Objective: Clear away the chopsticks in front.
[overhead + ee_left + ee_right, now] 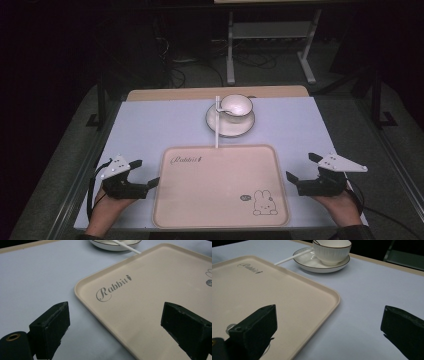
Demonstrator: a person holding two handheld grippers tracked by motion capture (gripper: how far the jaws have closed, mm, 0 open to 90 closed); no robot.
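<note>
tray [220, 187] edge between left gripper [148, 173] fingers [50, 328]

We see a table [150, 130] covered with a pale lilac-grey sheet, a strip of its wooden top showing along the far edge. A beige tray [220, 220] lies flat on it at the near side, printed with a script word in one corner and a small rabbit in the opposite one. Beyond the tray, near the far edge, a white saucer [241, 129] rests on the sheet, apart from the tray. The sheet is bare on either side of the tray.
</note>
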